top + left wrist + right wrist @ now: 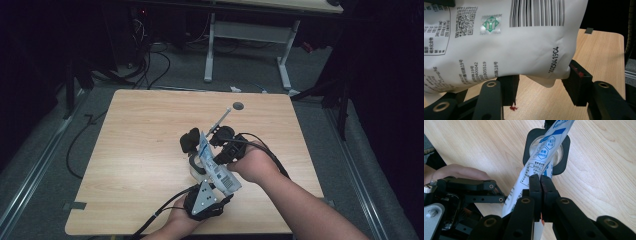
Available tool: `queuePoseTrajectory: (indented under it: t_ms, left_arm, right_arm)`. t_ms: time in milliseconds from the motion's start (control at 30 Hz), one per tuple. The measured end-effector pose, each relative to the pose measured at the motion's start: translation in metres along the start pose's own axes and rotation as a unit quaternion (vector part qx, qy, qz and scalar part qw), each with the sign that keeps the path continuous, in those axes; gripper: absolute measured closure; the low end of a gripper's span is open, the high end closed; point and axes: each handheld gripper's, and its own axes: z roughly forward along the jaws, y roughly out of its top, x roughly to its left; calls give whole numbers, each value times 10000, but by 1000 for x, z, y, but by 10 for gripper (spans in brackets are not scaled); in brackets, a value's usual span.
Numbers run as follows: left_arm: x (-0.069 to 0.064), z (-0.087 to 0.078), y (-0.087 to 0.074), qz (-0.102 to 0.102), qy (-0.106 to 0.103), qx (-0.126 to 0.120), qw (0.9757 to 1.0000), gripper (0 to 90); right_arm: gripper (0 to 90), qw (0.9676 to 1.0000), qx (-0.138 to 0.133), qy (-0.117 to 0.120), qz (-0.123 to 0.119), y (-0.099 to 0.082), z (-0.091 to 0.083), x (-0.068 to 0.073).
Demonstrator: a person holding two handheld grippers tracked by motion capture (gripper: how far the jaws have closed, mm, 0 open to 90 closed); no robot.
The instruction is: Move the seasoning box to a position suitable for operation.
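both grippers hold the white printed plastic pouch (216, 167) above the light wood-grain tabletop (140, 150), left gripper (540, 86) w/ jaws half-wide round its bottom corner, right gripper (540, 183) pinched shut on its edge, over a black-rimmed round container (564, 152); next prob tear/pour, needs steady pull; dark room, cables on floor (150, 65).

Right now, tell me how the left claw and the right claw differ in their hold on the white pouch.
The right claw is shut, its jaws pinching a thin edge of the white pouch; the left claw stands wider, its jaws astride the pouch's bulging lower corner. In the high view the right claw sits farther up the table than the left claw. Both hold the same pouch.
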Motion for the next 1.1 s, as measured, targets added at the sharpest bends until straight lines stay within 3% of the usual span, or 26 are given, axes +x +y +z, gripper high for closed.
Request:
queuePoseTrajectory:
  t_ms: [1100]
  left_arm:
    - [1, 2, 2, 48, -5, -44, 10000, 497]
  right_arm:
    - [889, 10000, 22, -21, -58, 1, -2, -2]
